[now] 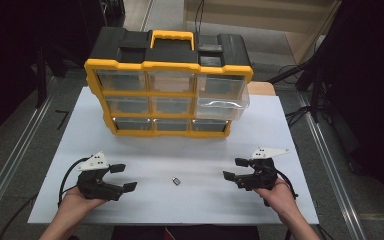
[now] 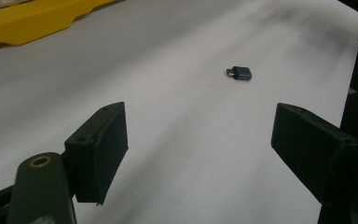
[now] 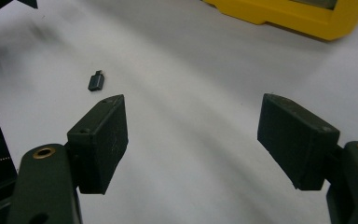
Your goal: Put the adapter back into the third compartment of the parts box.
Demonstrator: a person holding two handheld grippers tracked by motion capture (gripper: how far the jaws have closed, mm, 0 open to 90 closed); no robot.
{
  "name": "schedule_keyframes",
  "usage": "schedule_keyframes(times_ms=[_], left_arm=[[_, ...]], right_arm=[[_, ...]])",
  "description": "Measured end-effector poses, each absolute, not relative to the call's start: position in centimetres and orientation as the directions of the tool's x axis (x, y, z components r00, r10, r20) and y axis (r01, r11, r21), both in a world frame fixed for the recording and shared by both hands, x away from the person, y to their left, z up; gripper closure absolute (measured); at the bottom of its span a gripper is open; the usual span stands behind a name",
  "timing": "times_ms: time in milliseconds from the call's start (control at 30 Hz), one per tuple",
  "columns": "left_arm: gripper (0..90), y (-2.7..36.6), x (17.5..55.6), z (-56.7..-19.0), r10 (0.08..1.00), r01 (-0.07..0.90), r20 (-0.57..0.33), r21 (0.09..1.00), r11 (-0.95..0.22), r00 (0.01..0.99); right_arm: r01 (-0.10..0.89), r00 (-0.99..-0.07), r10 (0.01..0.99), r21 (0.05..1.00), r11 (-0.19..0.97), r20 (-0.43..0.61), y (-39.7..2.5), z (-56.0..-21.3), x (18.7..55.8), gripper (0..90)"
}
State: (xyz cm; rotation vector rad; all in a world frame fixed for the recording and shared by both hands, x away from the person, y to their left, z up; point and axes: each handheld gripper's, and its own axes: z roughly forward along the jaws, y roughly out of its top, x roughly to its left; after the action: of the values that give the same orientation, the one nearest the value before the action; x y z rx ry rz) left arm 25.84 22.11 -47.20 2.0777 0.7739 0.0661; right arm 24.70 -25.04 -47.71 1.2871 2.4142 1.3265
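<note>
A small dark adapter plug point(image 1: 177, 180) lies flat on the white table top point(image 1: 190, 150), between my two grippers. My left gripper point(image 1: 123, 177) is held low at the front left, open, with nothing between its jaws; the plug point(image 2: 240, 73) lies well ahead of them. My right gripper point(image 1: 235, 169) stands open at the front right, also empty, with the plug point(image 3: 96, 80) ahead and to its left. A yellow and black drawer organizer point(image 1: 167, 85) stands at the back of the table, and its right middle clear drawer point(image 1: 222, 106) is pulled out.
The organizer's yellow base shows at the top edge of the left gripper view point(image 2: 32, 21) and of the right gripper view point(image 3: 298, 18). Metal rails point(image 1: 15, 155) run along both sides of the table. Cables point(image 1: 300, 115) lie on the floor at the right.
</note>
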Motion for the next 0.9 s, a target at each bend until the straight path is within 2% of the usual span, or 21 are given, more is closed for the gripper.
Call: schedule_keyframes(times_ms=[67, 900], left_arm=[[17.5, 22.1, 25.9, -47.2, 0.548, 0.503, -0.237, 0.762, -0.407, 0.802], [17.6, 22.2, 25.9, -47.1, 0.55, 0.511, -0.247, 0.761, -0.399, 0.798]], right_arm=[[0.619, -0.648, 0.706, 0.738, 0.269, 0.286, -24.7, -47.6, 24.8, 21.9], [0.57, -0.731, 0.633, 0.739, 0.359, 0.256, -20.8, -46.2, 27.0, 21.6]])
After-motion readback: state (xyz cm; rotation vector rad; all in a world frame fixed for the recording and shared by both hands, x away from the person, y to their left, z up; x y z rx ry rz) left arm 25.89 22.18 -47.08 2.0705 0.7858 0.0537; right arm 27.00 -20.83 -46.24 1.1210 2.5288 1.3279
